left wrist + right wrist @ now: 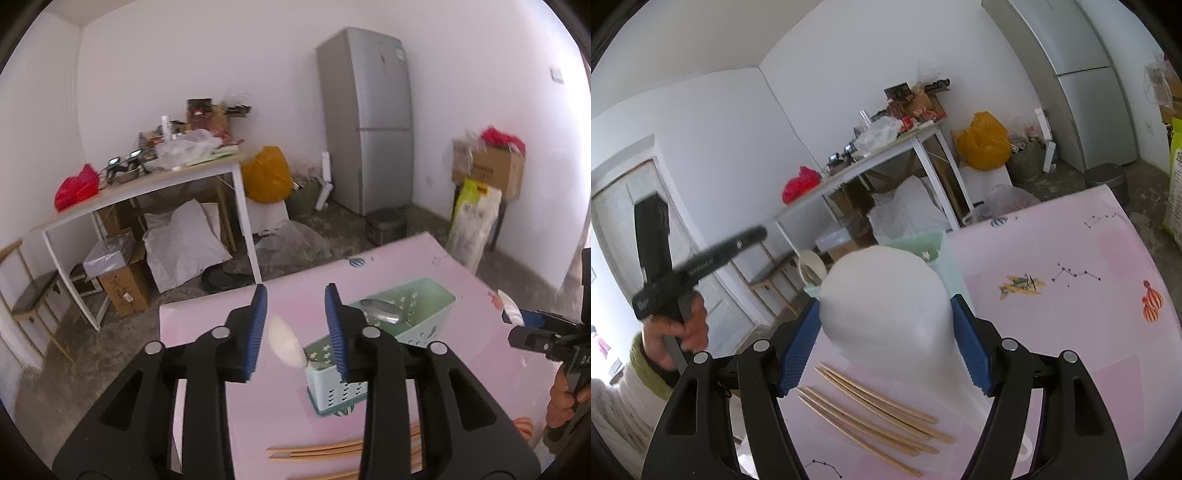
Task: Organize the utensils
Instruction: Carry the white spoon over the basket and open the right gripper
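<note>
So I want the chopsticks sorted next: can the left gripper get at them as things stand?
Probably yes. The left gripper is open and holds nothing, and the chopsticks lie bare on the pink table just below it. The right gripper is shut on a white spoon, off to the side.

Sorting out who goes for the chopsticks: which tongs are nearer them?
Right. The right tongs, holding a white spoon, hover directly above the chopsticks; the left tongs are off beside the caddy.
</note>
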